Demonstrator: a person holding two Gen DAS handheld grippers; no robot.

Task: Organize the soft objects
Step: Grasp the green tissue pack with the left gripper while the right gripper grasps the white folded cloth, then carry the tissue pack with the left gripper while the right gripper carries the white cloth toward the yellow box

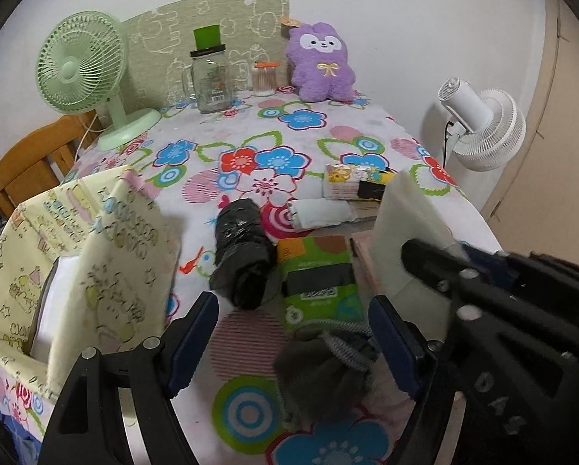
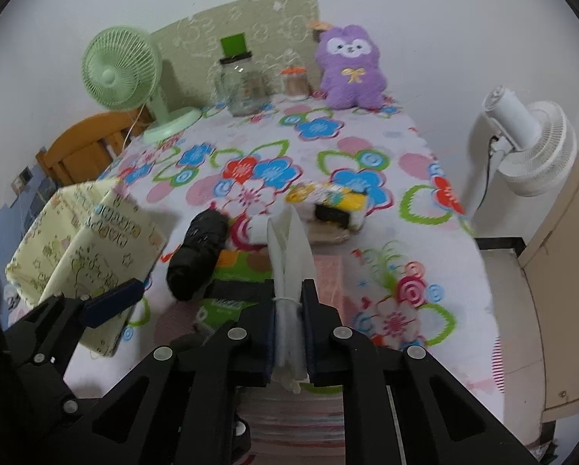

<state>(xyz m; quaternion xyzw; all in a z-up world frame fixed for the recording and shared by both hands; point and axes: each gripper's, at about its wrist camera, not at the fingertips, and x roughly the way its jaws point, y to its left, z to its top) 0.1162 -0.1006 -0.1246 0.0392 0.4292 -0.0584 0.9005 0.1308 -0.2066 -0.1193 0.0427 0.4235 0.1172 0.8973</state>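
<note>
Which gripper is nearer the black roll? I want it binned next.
Left. The left gripper hangs open just short of the black roll; the right gripper, farther right, clamps white folded sheets.

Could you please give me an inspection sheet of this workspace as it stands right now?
Surface: table under a floral cloth.
Job's things: yellow fabric bin at the table's left edge; black roll, green pack, grey pouch, white roll and cartoon-print pack lying on the cloth.
Clutter: green fan, glass jar, purple plush along the back.
Grippers: right gripper shut on white folded bundle; left gripper open above the grey pouch.
Cables: one runs down from the white fan.
Surroundings: white wall, wooden chair at left.
</note>
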